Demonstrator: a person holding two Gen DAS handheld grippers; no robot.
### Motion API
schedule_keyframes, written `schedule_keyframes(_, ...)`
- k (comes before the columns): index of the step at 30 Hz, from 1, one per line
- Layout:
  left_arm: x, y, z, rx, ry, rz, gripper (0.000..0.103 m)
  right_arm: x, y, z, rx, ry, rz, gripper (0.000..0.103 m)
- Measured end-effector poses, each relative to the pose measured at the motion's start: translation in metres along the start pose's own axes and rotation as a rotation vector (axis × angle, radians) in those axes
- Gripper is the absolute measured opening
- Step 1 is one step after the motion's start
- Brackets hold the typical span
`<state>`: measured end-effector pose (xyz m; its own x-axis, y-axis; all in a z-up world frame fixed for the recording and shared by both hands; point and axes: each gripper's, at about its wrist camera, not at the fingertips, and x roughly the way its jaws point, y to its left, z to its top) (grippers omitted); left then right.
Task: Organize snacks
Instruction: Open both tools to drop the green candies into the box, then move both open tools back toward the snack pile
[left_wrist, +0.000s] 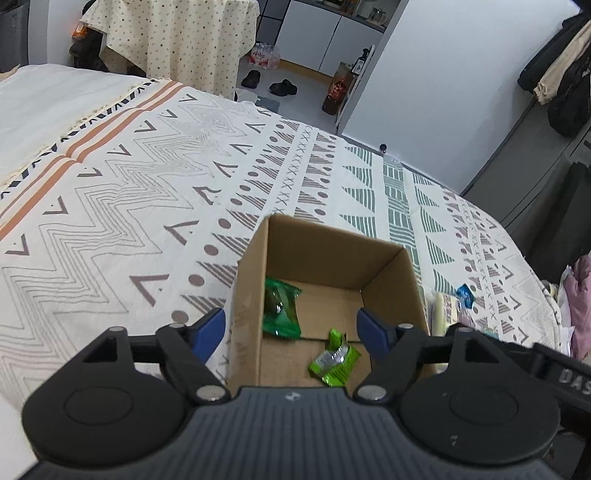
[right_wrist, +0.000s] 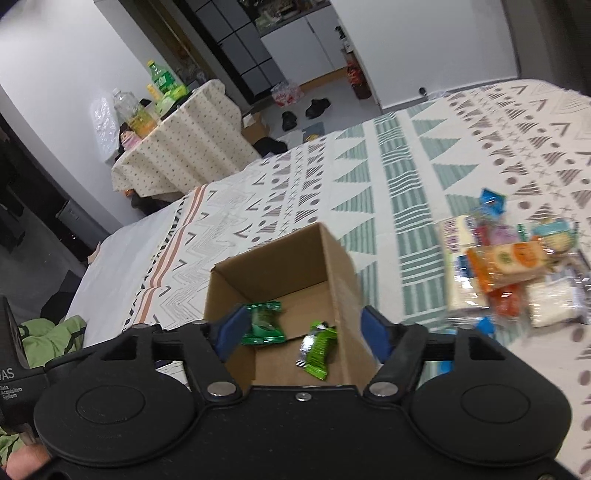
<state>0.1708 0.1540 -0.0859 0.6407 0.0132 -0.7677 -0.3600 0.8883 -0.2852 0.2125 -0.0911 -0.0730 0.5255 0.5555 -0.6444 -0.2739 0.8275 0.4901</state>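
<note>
An open cardboard box (left_wrist: 332, 243) stands on the patterned bedspread; it also shows in the right wrist view (right_wrist: 273, 254). Inside lie a dark green snack packet (left_wrist: 280, 308) (right_wrist: 264, 321) and a light green one (left_wrist: 334, 360) (right_wrist: 317, 349). My left gripper (left_wrist: 291, 332) hovers over the box, open and empty. My right gripper (right_wrist: 303, 332) hovers over the box too, open and empty. A pile of loose snacks (right_wrist: 509, 273) lies on the bed to the right of the box; its edge shows in the left wrist view (left_wrist: 448, 310).
The bedspread (left_wrist: 147, 192) stretches left and beyond the box. A cloth-covered table (right_wrist: 177, 147) with bottles stands past the bed. Shoes (left_wrist: 282, 88) lie on the floor. Clothes (left_wrist: 561, 74) hang at the right.
</note>
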Motion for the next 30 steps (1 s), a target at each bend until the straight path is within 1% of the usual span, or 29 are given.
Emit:
schedule_keyframes(1,-0.003,-0.003,-0.002,0.005,0.001,0.005,0.079,-0.004,-0.002,0.0,-0.007,-0.006,-0.012,0.08)
schedule_keyframes(2,-0.004,-0.005,-0.004,0.011,0.001,0.006,0.081,-0.009,-0.004,-0.001,-0.014,-0.013,-0.027,0.083)
schedule_keyframes(4,-0.011,-0.012,-0.009,0.022,0.0,0.005,0.085,-0.02,-0.009,-0.002,-0.026,-0.024,-0.046,0.083)
schedule_keyframes(6,-0.016,-0.018,-0.013,0.03,0.0,-0.006,0.088,-0.029,-0.015,-0.003,-0.021,-0.025,-0.047,0.083)
schedule_keyframes(7,-0.018,-0.021,-0.014,0.033,0.001,-0.012,0.091,-0.035,-0.019,-0.003,-0.016,-0.031,-0.046,0.084)
schedule_keyframes(8,-0.021,-0.024,-0.016,0.033,-0.002,-0.017,0.094,-0.039,-0.022,-0.003,-0.015,-0.036,-0.05,0.085)
schedule_keyframes(10,-0.027,-0.031,-0.019,0.032,-0.016,-0.019,0.098,-0.049,-0.028,-0.003,-0.018,-0.05,-0.068,0.094)
schedule_keyframes(11,-0.03,-0.035,-0.021,0.036,-0.022,-0.018,0.102,-0.053,-0.03,-0.004,-0.022,-0.058,-0.078,0.094)
schedule_keyframes(13,-0.036,-0.043,-0.024,0.049,-0.037,-0.018,0.103,-0.061,-0.037,-0.004,-0.022,-0.062,-0.082,0.095)
schedule_keyframes(18,-0.048,-0.064,-0.031,0.084,-0.049,-0.026,0.103,-0.078,-0.054,-0.006,-0.017,-0.072,-0.082,0.102)
schedule_keyframes(23,-0.057,-0.084,-0.041,0.119,-0.054,-0.031,0.103,-0.099,-0.073,-0.007,-0.008,-0.095,-0.083,0.103)
schedule_keyframes(30,-0.064,-0.114,-0.055,0.155,-0.05,-0.045,0.103,-0.116,-0.1,-0.007,-0.012,-0.096,-0.086,0.103)
